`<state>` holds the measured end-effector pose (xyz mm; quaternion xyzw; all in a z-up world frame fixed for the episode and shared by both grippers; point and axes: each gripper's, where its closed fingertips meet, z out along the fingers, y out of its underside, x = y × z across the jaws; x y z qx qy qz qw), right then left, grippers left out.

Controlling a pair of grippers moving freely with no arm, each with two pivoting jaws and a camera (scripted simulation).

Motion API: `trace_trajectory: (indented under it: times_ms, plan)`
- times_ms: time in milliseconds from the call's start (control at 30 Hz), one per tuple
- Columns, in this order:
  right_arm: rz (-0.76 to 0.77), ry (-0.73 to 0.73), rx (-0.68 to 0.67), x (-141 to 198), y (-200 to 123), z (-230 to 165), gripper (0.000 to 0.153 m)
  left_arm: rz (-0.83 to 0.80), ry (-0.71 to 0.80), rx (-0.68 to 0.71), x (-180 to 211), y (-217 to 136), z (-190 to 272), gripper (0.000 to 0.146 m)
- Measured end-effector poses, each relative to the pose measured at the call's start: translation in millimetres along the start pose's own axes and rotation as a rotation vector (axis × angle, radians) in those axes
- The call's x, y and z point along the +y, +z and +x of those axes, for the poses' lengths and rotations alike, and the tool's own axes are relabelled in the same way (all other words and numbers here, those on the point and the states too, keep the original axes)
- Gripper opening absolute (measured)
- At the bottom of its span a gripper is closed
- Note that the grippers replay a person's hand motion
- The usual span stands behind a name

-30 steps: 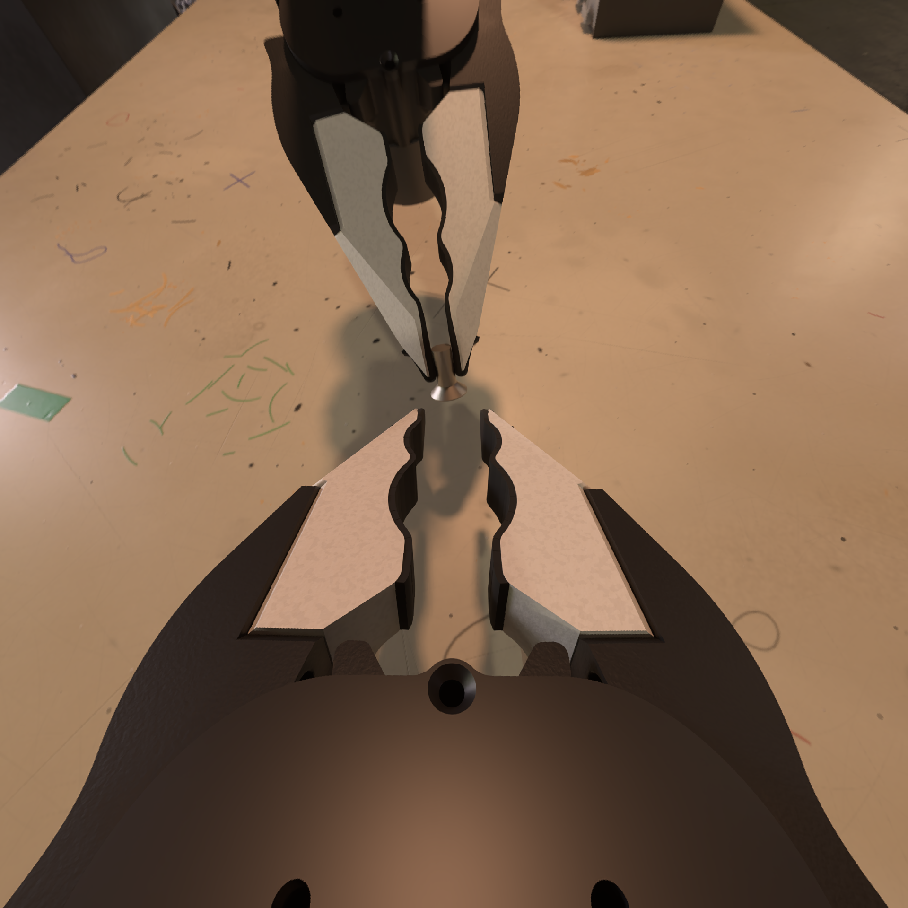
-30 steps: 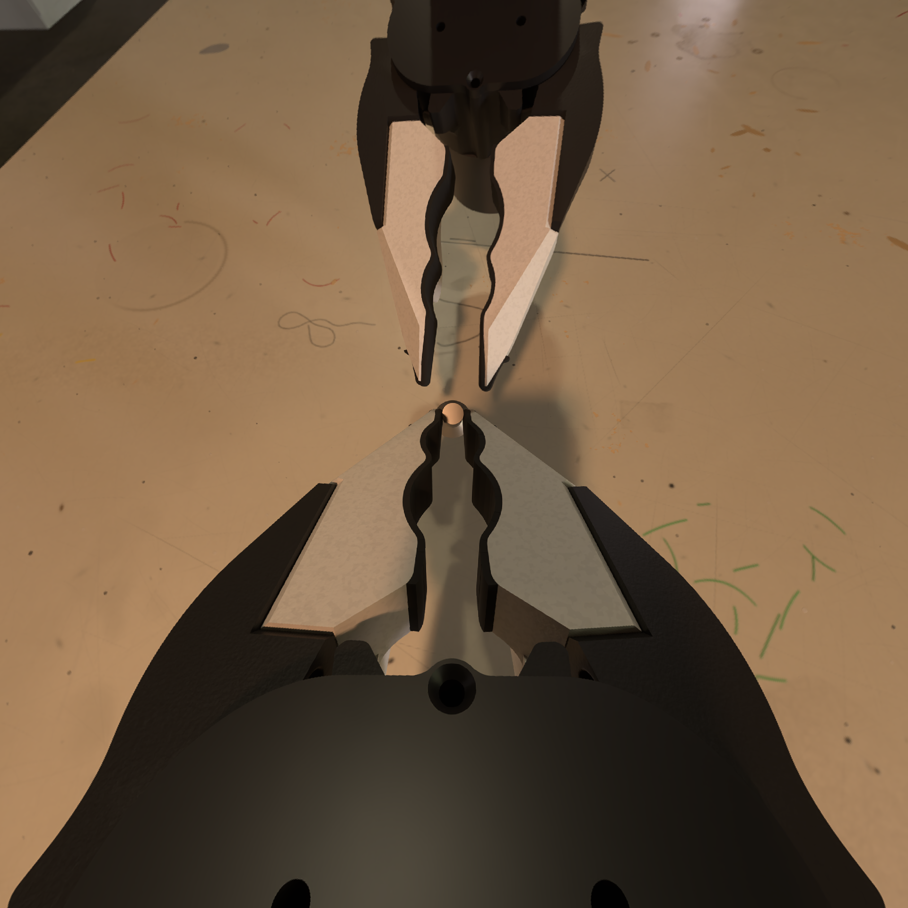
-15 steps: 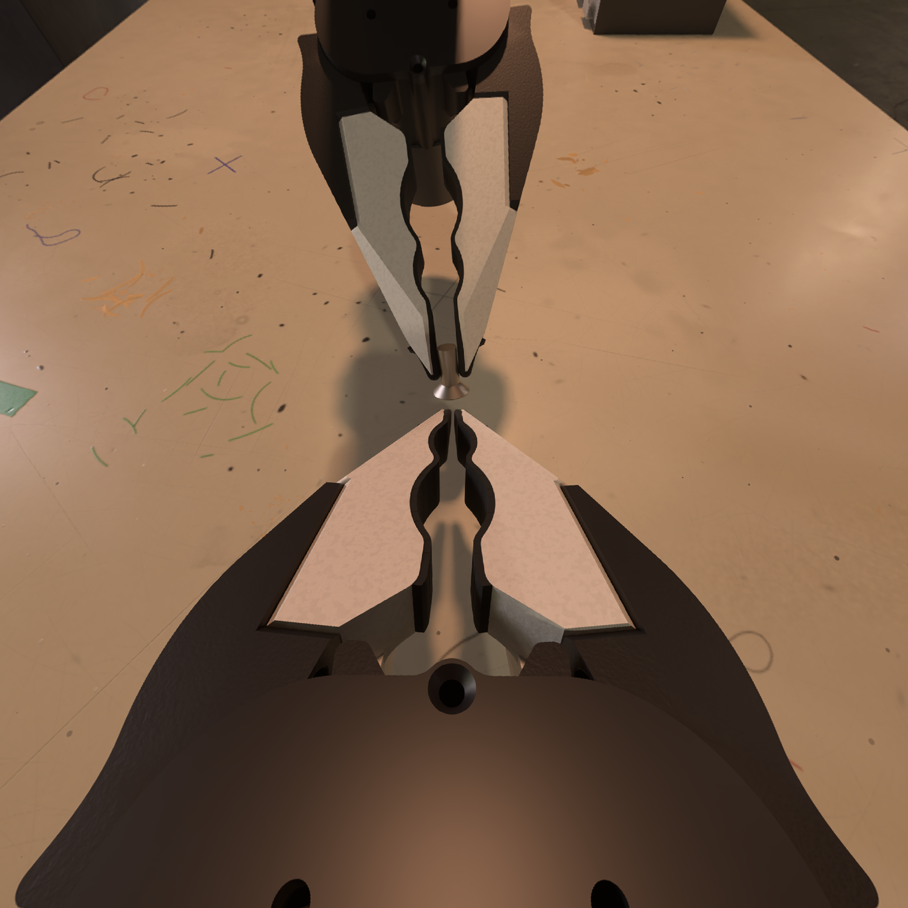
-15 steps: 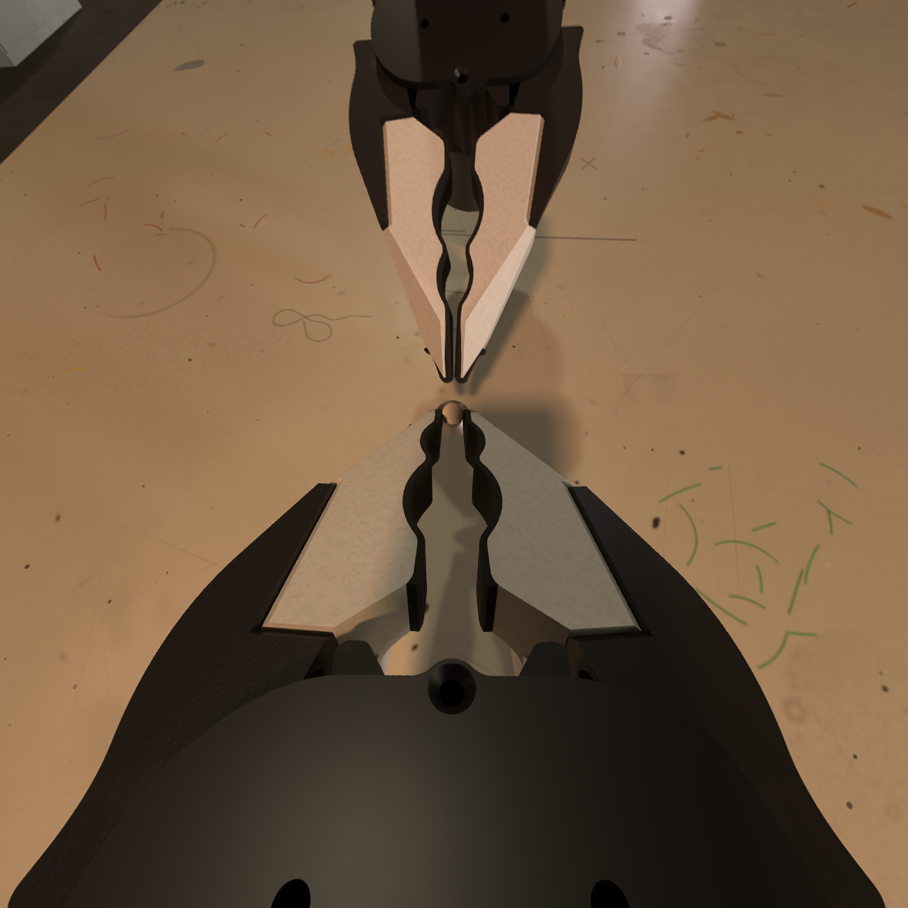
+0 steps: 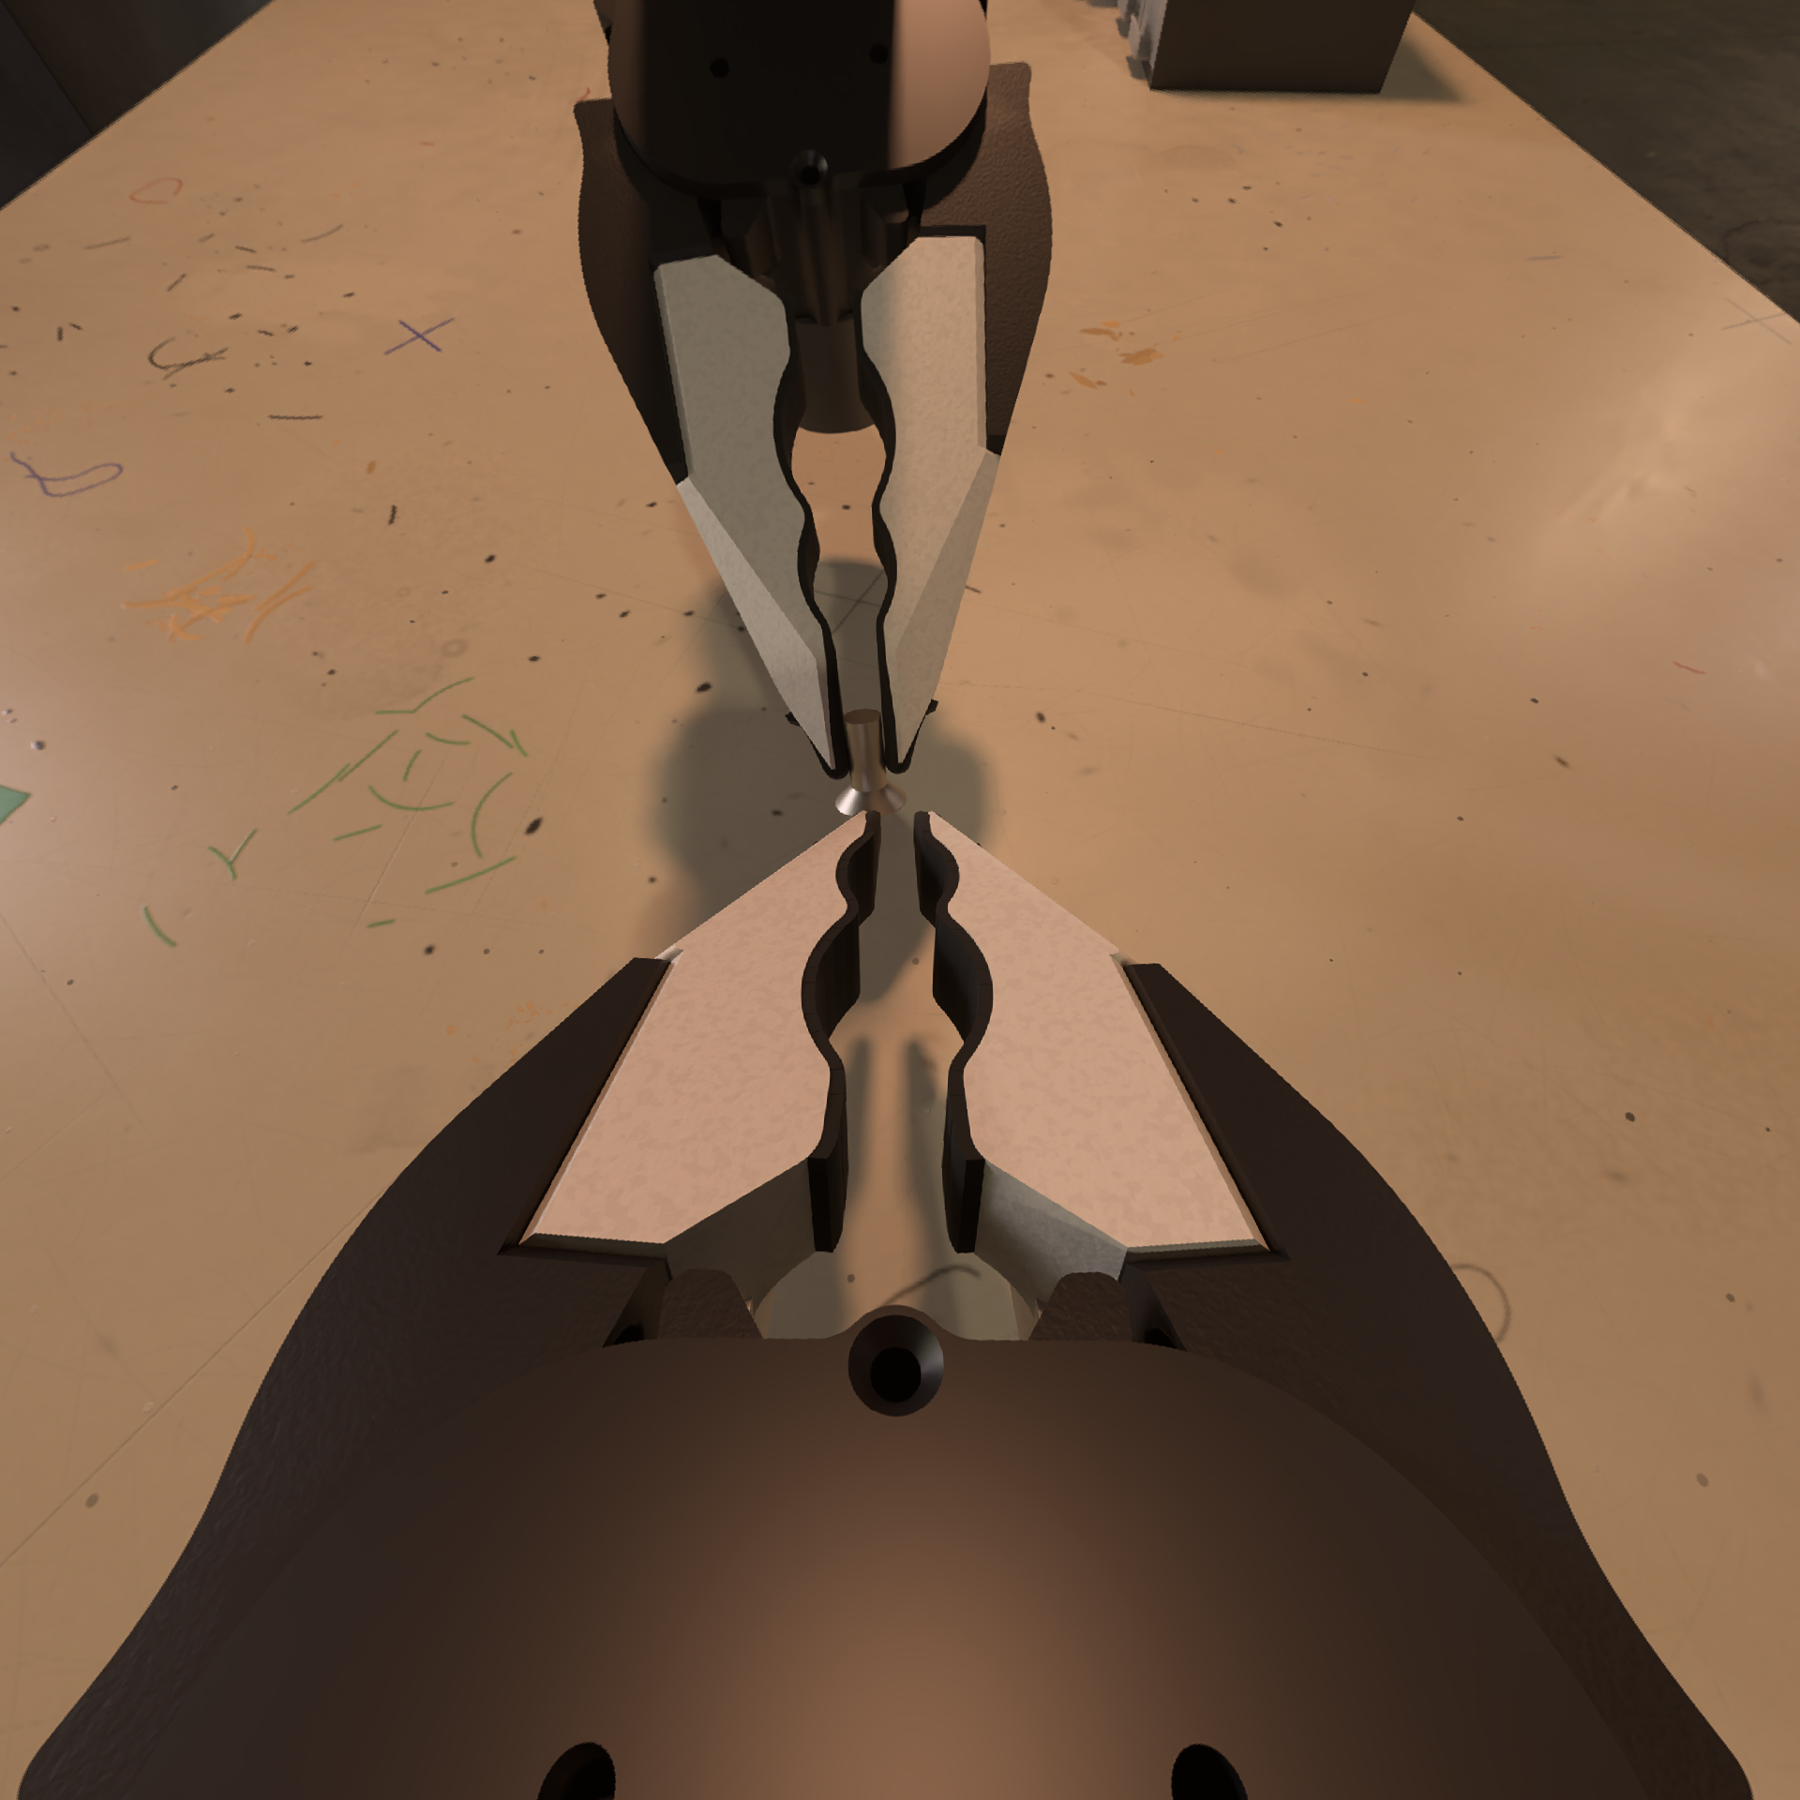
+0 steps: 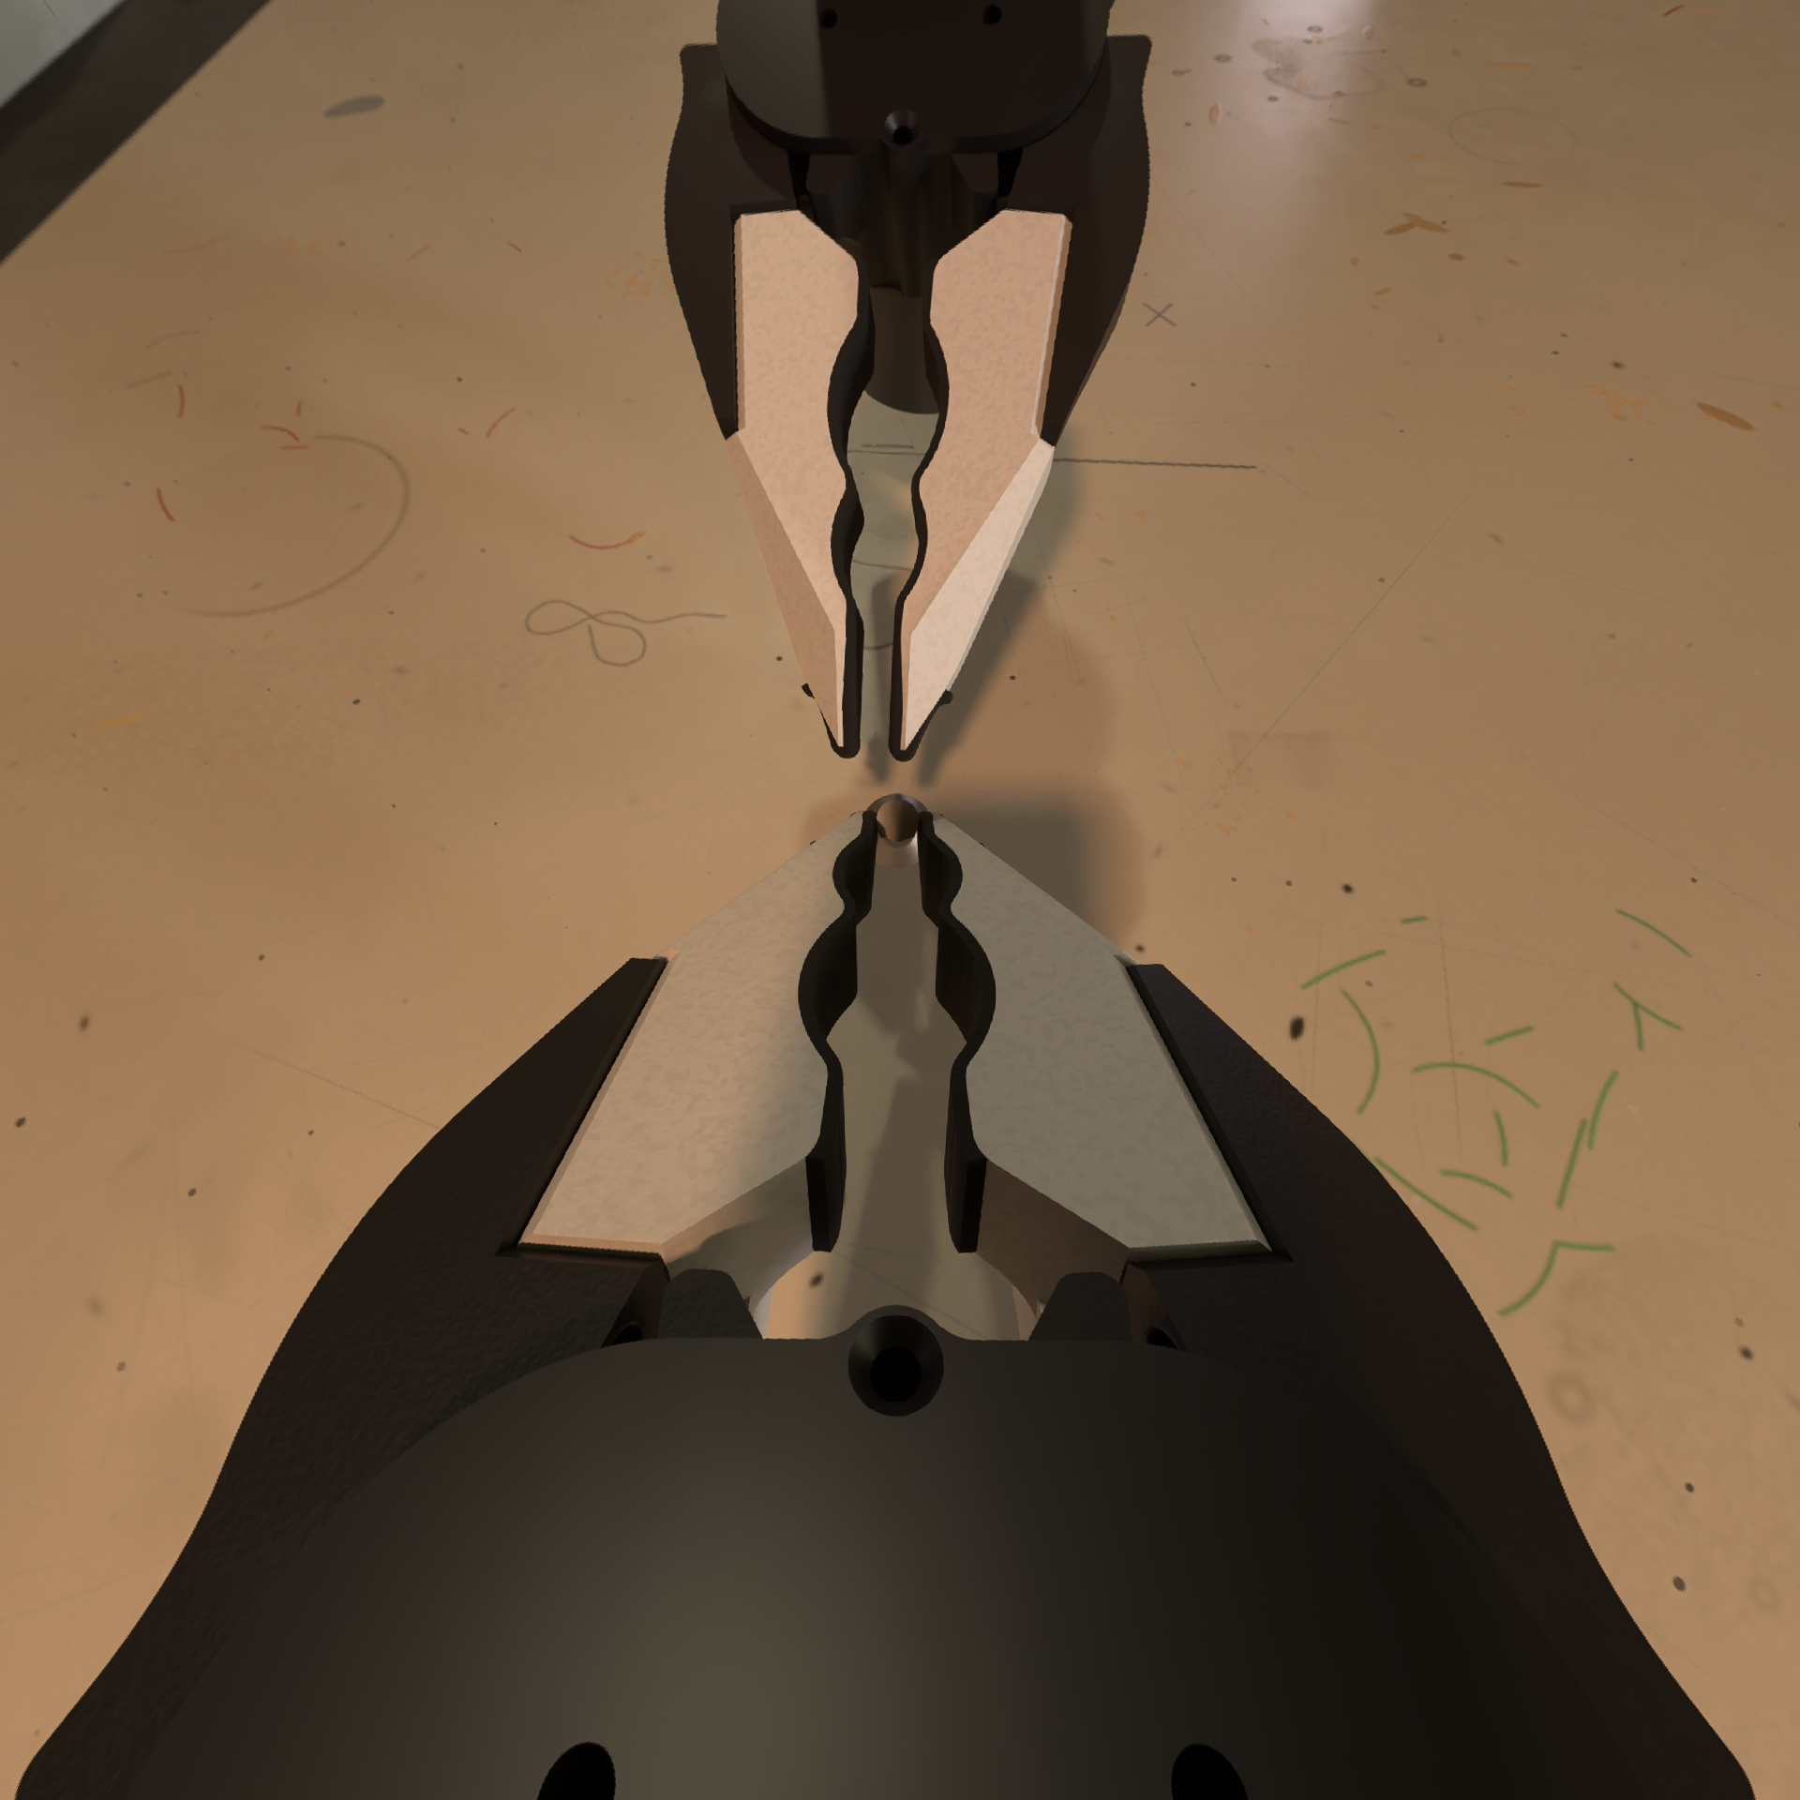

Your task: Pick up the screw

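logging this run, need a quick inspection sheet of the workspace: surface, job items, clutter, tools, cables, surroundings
surface: tan table, scuffed, with pen scribbles and dark specks
job's things: one small metal screw, held off the table, flared head toward the left tool
clutter: green tape scrap at the table's left edge; dark box at the far end
grippers: right tool shut on the screw's shank; left tool slightly open, tips just short of the screw head, not touching it
cables: nothing seen
surroundings: dark floor beyond the table edges; nothing else can be made out
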<state>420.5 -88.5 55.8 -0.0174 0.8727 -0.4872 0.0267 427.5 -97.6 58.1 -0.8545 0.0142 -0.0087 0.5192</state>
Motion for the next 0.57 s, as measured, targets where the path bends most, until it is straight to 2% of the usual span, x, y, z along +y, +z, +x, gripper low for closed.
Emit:
trace_trajectory:
  times_ms: [567]
  plan:
    - [-0.076,-0.045,0.048,13.5,1.3,6.1,0.008,-0.040,-0.037,-0.016,9.9,5.3,-5.7,0.007]
